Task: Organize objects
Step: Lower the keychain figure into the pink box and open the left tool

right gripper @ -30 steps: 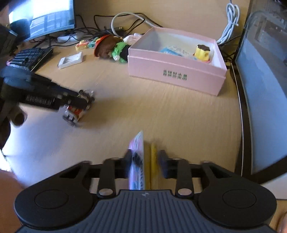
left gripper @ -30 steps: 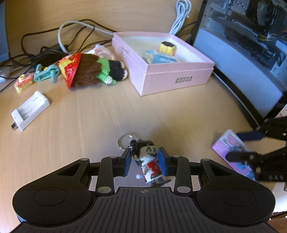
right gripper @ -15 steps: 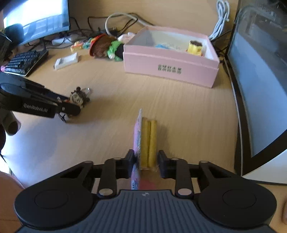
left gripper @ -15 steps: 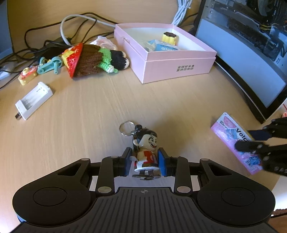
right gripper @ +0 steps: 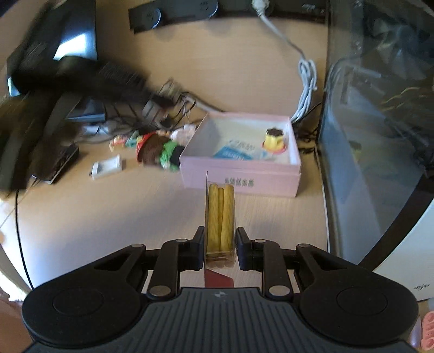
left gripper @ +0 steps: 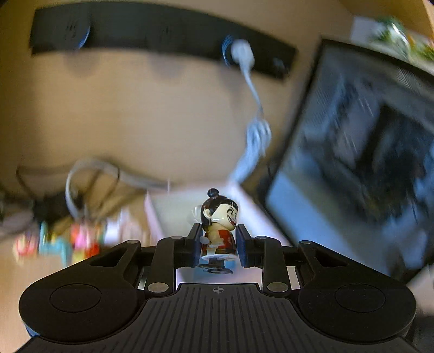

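My left gripper [left gripper: 218, 241] is shut on a small figurine keychain [left gripper: 219, 226] with black hair and a red top, held upright in the air in front of the blurred pink box [left gripper: 162, 206]. My right gripper [right gripper: 220, 244] is shut on a clear packet of yellow sticks [right gripper: 220, 217], raised above the desk just short of the open pink box [right gripper: 241, 179]. Inside the box lie a blue packet [right gripper: 233, 152] and a yellow pudding toy [right gripper: 274, 137]. The left arm [right gripper: 81, 78] shows as a dark blur at the upper left of the right wrist view.
A knitted doll [right gripper: 160, 150], a white battery case [right gripper: 107, 167] and small colourful clips [right gripper: 122, 141] lie left of the box. Cables [right gripper: 306, 89] and a power strip [right gripper: 173, 12] run along the back. A glass-sided computer case [right gripper: 374, 122] stands at the right.
Both grippers have lifted off the desk with their objects. The left one has swung up and toward the pink box; its view is now blurred. The right one has moved closer to the box.
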`<state>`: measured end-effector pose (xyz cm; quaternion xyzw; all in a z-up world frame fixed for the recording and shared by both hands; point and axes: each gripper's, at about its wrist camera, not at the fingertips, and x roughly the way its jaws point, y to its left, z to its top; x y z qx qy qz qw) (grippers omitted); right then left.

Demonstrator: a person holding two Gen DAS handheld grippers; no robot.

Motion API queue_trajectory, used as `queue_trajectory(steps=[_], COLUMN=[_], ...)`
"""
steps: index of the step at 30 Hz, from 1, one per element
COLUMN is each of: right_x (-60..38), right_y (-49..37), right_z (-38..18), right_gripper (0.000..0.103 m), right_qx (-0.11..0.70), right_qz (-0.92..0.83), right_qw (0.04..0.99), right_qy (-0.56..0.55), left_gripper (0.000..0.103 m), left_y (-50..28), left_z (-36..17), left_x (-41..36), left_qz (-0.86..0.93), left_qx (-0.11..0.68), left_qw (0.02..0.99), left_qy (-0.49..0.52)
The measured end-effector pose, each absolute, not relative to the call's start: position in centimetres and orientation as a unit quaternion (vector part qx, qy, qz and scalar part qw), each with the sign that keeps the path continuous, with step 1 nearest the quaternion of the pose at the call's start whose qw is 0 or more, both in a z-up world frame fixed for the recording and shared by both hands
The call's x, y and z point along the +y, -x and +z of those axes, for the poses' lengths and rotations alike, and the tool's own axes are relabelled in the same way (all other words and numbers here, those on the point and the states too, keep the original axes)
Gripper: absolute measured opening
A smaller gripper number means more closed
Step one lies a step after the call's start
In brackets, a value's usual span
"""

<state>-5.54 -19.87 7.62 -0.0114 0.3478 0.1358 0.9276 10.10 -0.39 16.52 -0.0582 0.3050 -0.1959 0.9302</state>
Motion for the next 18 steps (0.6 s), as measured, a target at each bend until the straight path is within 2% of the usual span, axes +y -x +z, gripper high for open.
queue_trajectory(steps=[5,8,13,18], right_x=[-21.1,-21.5,-22.1,-20.9], right_y=[4.9,4.7,3.2,-2.1], right_z=[7.8,7.7,8.1,9.3], right_gripper=[0.022,0.022,0.022,0.022], right_qx=[0.338,0.336,0.330,0.307], right_qz=[0.111,0.096,0.087,0.087], right_qw=[0.935,0.937,0.940,0.947], right_qy=[-0.010,-0.014,-0.026,-0.031], left_gripper=[0.030,0.030,0.030,0.030], left_y=[-16.9,-17.8,-14.4,-8.0], left_z=[12.4,10.4,10.9,9.7], left_x=[-3.4,-3.3,0.6,3.7], left_qz=[-0.157,-0.142,-0.133,-0.146], left_qx=[0.356,0.366,0.338,0.375], left_qw=[0.921,0.919,0.924,0.911], left_qy=[0.018,0.045,0.117,0.094])
